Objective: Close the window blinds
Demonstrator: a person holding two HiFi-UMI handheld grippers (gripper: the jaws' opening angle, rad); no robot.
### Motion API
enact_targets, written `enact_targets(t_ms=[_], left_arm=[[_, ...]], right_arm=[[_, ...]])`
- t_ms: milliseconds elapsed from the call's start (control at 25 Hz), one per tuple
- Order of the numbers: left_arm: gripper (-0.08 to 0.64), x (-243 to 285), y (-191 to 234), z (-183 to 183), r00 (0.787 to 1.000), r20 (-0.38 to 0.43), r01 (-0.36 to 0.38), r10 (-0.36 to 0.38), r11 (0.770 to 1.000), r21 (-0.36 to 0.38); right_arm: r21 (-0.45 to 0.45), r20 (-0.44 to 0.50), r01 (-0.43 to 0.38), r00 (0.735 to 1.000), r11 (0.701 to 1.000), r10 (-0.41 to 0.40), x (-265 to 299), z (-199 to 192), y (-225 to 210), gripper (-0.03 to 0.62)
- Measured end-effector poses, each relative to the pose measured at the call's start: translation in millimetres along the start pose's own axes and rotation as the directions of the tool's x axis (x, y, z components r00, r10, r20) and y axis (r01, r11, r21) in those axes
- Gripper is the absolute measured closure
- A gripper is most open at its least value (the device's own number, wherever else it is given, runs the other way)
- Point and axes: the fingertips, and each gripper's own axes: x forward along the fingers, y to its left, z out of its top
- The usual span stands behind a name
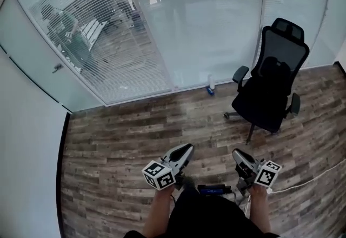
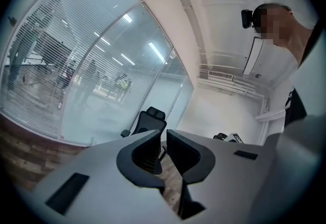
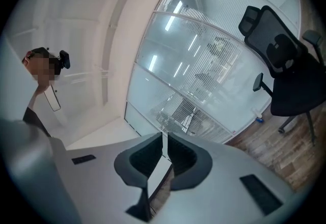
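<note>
The window blinds (image 1: 135, 53) hang behind a curved glass wall across the far side of the room, and shapes show through their slats. Both grippers are held low near the person's body, well short of the glass. My left gripper (image 1: 188, 149) points toward the wall; its jaws stand almost together with a thin slit and nothing between them (image 2: 163, 134). My right gripper (image 1: 237, 153) is the same, nearly closed and empty (image 3: 165, 136). The blinds (image 2: 41, 75) fill the left of the left gripper view. In the right gripper view the blinds (image 3: 204, 65) sit in the middle.
A black office chair (image 1: 273, 85) stands on the wood floor at the right, close to the glass. A small bottle (image 1: 211, 84) sits at the foot of the wall. A door handle (image 1: 57, 67) is at the far left. A white cable (image 1: 319, 177) crosses the floor at the right.
</note>
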Motion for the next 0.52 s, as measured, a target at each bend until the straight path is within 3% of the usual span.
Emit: enact_targets(t_ms=[320,520], left_arm=[[0.514,20.8,16.2,17.2,0.999,0.028,0.043,-0.042,0.999,-0.01],[0.514,19.2,14.3,20.4,0.998,-0.001,0.055,-0.055,0.998,-0.012]], right_arm=[[-0.01,0.069,0.065,0.996,0.998,-0.064,-13.8,14.3,-15.3,0.552],[0.0,0.066,0.104,0.992,0.995,-0.103,-16.3,15.6,-15.0,0.552]])
